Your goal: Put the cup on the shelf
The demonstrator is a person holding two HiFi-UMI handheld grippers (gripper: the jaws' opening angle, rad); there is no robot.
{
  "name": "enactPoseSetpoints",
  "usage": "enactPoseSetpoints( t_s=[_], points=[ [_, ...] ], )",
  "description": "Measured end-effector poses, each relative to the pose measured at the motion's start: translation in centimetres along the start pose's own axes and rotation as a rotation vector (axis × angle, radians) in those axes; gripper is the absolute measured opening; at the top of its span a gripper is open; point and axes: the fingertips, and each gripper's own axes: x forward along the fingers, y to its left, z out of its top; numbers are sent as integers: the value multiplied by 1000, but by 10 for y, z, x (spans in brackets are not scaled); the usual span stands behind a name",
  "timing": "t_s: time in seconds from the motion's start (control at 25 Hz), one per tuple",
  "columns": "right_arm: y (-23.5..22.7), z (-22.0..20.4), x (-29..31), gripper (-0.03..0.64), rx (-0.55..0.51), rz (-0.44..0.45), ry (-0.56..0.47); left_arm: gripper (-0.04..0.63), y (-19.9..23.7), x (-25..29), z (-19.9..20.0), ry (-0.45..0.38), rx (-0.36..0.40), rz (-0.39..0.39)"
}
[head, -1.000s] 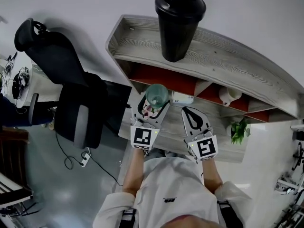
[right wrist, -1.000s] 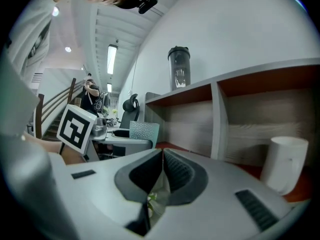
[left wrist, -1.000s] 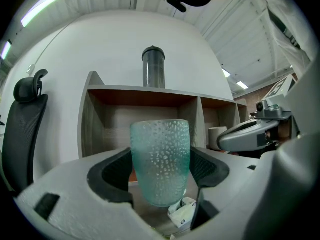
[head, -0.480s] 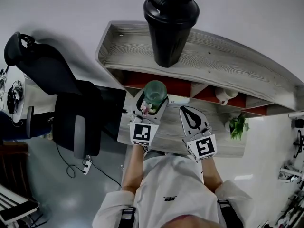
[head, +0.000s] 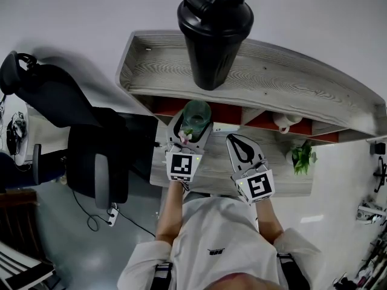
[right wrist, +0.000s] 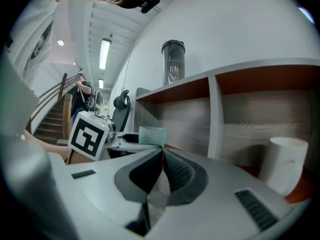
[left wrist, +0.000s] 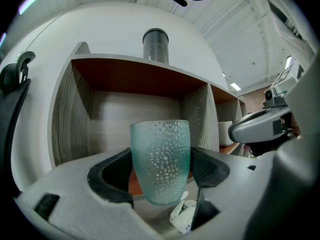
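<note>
A frosted green dimpled cup stands upright between the jaws of my left gripper, which is shut on it. In the head view the cup is at the mouth of the leftmost shelf compartment, with the left gripper behind it. The grey wooden shelf has red-backed compartments; its left compartment lies straight ahead in the left gripper view. My right gripper is shut and empty, held beside the left one over the lower board. The right gripper view shows the cup to the left and the right gripper with jaws touching.
A black shaker bottle stands on top of the shelf. A white mug sits in a right-hand compartment, white mug. A small green plant is at the right. A black office chair stands left of the shelf.
My left gripper has carried the cup forward, closer to the left shelf compartment. The right gripper has stayed about where it was.
</note>
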Motion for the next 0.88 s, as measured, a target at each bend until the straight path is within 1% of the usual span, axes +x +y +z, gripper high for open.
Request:
enactPoseSetpoints(
  t_s=[0.12,0.6,0.88],
  points=[
    [-1,-1,2,31,0,-6,6,374,2,4,-1,-2,-2,-5],
    [-9,-3,5,31,16,-27,19,374,5,26,-1,16,29,3],
    [-7,-1,13,31,14,-14,13,374,8,33,-1,36,30,17]
  ],
)
